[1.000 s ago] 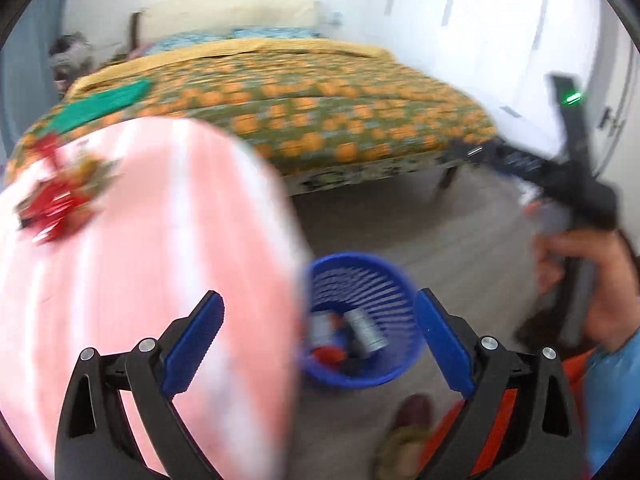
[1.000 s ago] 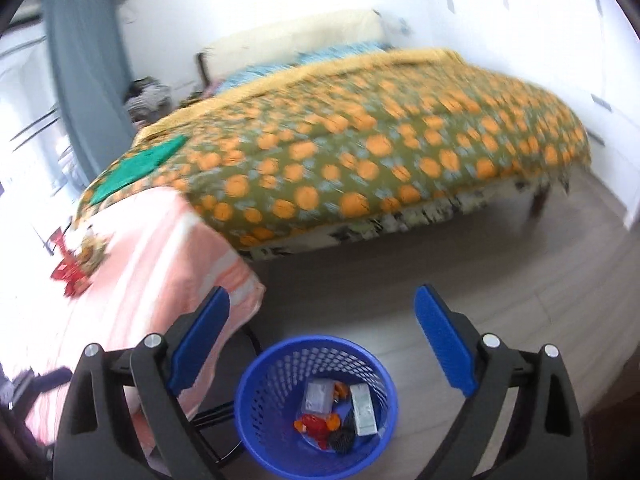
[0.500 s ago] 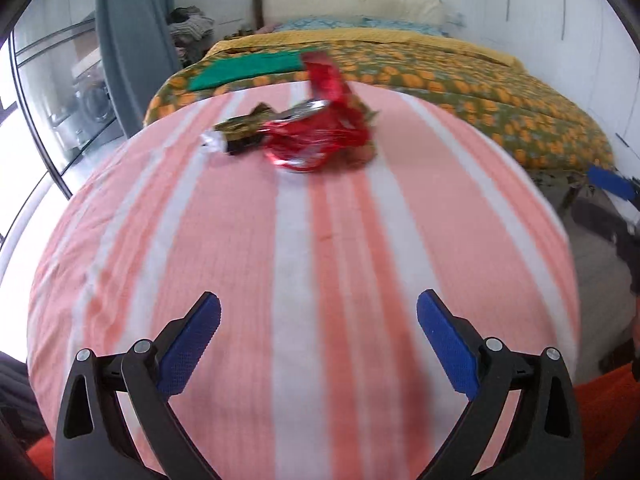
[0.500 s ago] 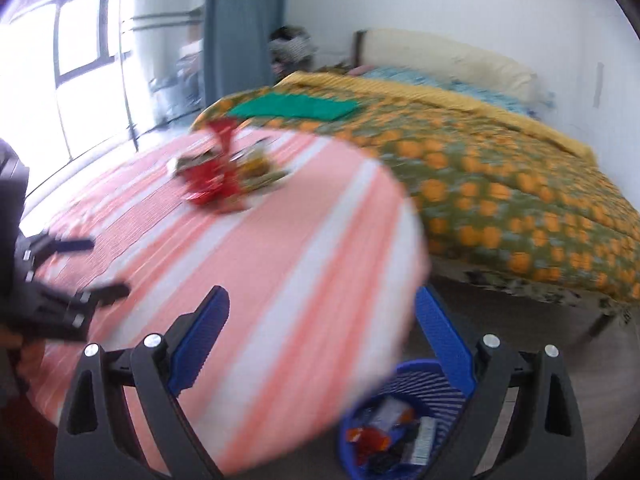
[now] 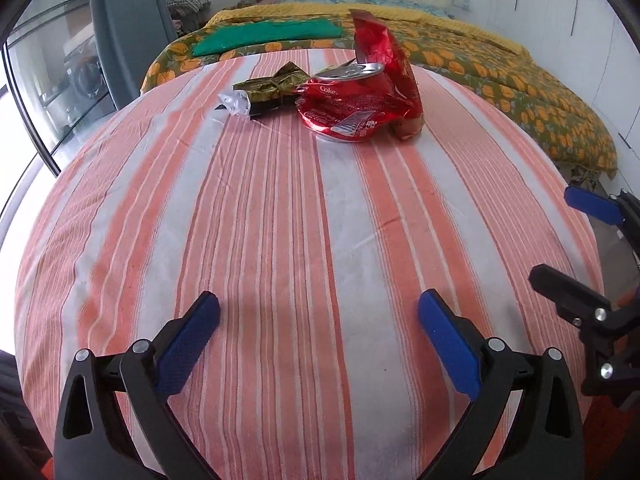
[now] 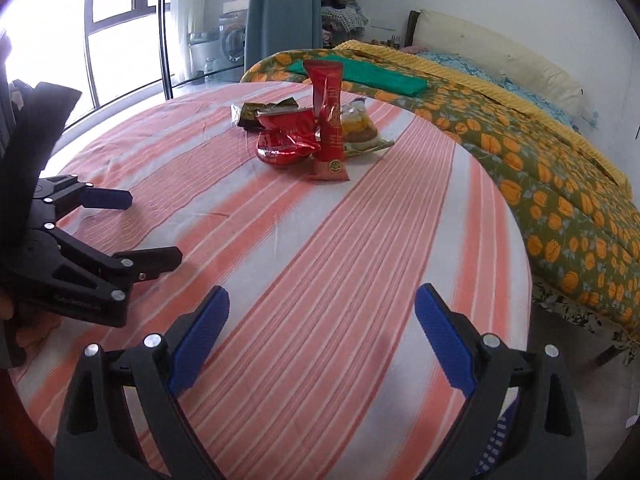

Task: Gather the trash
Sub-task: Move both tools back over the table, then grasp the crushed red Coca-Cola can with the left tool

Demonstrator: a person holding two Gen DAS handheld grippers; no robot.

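Note:
A crushed red Coke can (image 5: 352, 104) (image 6: 286, 140) lies at the far side of the round table (image 5: 280, 240) with the striped orange cloth. A tall red wrapper (image 5: 386, 60) (image 6: 328, 120) stands against it. A dark gold wrapper (image 5: 272, 90) (image 6: 256, 114) lies to its left, and a clear packet with yellow contents (image 6: 358, 128) lies behind. My left gripper (image 5: 318, 332) (image 6: 132, 228) is open and empty over the near table edge. My right gripper (image 6: 322, 320) (image 5: 568, 240) is open and empty, to its right.
A bed with an orange-flowered cover (image 5: 500, 76) (image 6: 540, 152) stands behind the table, with a green cloth (image 5: 268, 36) on it. A sliver of the blue trash basket (image 6: 496, 440) shows under the table's right edge. Windows (image 6: 112, 32) and a blue curtain (image 6: 288, 16) are at the left.
Both grippers have swung left and up from the blue basket on the floor to face the table top. The trash pile now lies straight ahead. Both stayed open.

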